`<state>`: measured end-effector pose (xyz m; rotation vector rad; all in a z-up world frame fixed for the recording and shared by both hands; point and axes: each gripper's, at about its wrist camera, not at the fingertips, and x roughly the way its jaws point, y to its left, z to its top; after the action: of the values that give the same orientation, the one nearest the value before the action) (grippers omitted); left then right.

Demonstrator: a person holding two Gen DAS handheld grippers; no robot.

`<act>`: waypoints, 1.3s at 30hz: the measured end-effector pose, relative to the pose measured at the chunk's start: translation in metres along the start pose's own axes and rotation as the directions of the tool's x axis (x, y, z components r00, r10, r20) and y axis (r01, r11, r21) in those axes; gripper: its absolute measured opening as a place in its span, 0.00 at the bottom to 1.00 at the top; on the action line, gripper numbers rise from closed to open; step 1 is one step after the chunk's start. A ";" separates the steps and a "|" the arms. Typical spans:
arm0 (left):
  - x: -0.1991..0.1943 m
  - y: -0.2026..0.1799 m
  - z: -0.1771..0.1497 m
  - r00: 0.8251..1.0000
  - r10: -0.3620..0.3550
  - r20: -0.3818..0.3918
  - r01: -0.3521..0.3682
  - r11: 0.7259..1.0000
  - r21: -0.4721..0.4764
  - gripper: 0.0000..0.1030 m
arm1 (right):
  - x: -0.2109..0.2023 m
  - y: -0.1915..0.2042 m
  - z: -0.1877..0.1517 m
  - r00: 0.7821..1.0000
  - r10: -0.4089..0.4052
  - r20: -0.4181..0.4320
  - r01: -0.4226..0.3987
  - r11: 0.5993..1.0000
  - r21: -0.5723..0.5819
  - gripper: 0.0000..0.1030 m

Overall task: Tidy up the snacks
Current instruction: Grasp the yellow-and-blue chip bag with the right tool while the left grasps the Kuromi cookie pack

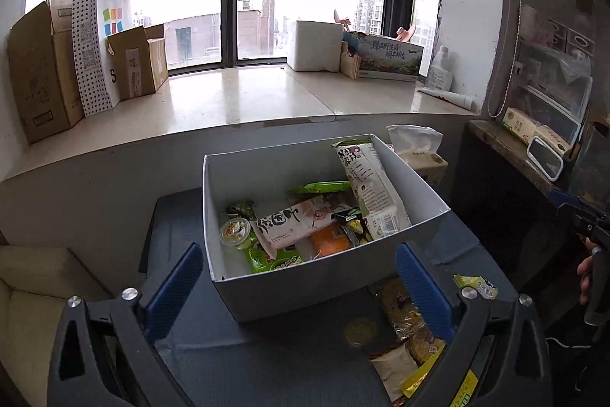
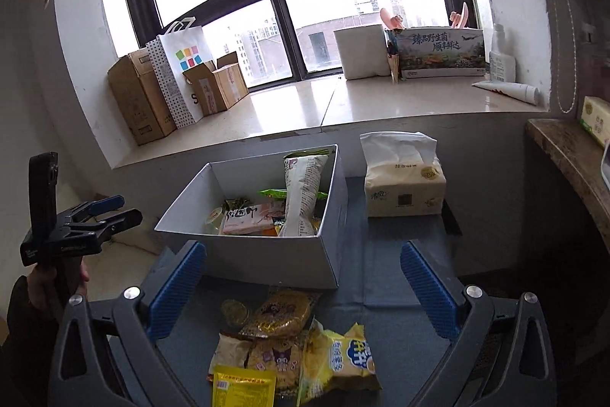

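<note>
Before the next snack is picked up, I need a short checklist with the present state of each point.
1. Left gripper open, nothing between its fingers: ok.
2. Right gripper open and empty: ok.
3. White box upright, with free space inside: ok.
4. Loose snacks in front of the box, such as the yellow chip bag, uncovered: ok.
5. Tall white packet settled in the box: not ok, it leans on the wall and sticks above the rim.
6. Tissue pack apart from the box: ok.

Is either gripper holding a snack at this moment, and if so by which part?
Nothing is held. The left gripper and right gripper both stand wide open with empty jaws, near the white box.
</note>
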<state>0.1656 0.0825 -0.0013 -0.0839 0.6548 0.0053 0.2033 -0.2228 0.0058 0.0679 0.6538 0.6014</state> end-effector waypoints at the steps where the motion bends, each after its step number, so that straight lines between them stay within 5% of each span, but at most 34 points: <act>1: -0.006 -0.002 -0.007 1.000 -0.017 0.006 0.017 1.000 -0.014 1.00 | -0.007 -0.003 -0.011 1.000 0.001 -0.010 -0.001 1.000 0.008 1.00; 7: -0.018 -0.013 -0.057 0.996 -0.091 -0.028 0.088 0.993 -0.080 1.00 | -0.012 -0.018 -0.081 0.989 -0.107 -0.106 0.114 0.991 0.065 1.00; 12: -0.008 -0.020 -0.104 0.985 -0.113 -0.131 0.095 0.986 -0.136 1.00 | 0.007 -0.019 -0.124 0.976 -0.013 -0.218 0.042 0.991 0.128 1.00; 21: -0.014 -0.024 -0.132 0.974 -0.151 -0.170 0.119 0.976 -0.185 1.00 | 0.048 -0.026 -0.121 0.969 0.015 -0.249 0.022 0.989 0.147 1.00; 32: -0.013 -0.029 -0.132 0.970 -0.163 -0.179 0.133 0.977 -0.168 1.00 | 0.113 -0.042 -0.120 0.930 0.021 -0.366 0.030 0.991 0.133 1.00; 34: -0.010 -0.030 -0.133 0.968 -0.170 -0.184 0.139 0.975 -0.171 1.00 | 0.109 -0.044 -0.119 0.943 0.021 -0.333 0.031 0.989 0.148 0.85; 35: -0.008 -0.031 -0.134 0.966 -0.176 -0.187 0.144 0.974 -0.173 1.00 | 0.108 -0.047 -0.119 0.946 0.035 -0.322 0.022 0.985 0.174 0.67; 39: 0.001 -0.041 -0.130 0.962 -0.182 -0.205 0.154 0.977 -0.147 1.00 | 0.098 -0.050 -0.122 0.956 0.034 -0.291 0.023 0.982 0.189 0.61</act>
<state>0.0888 0.0312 -0.1017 -0.2693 0.8651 -0.1274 0.2179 -0.2258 -0.1579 0.1611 1.0003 0.5574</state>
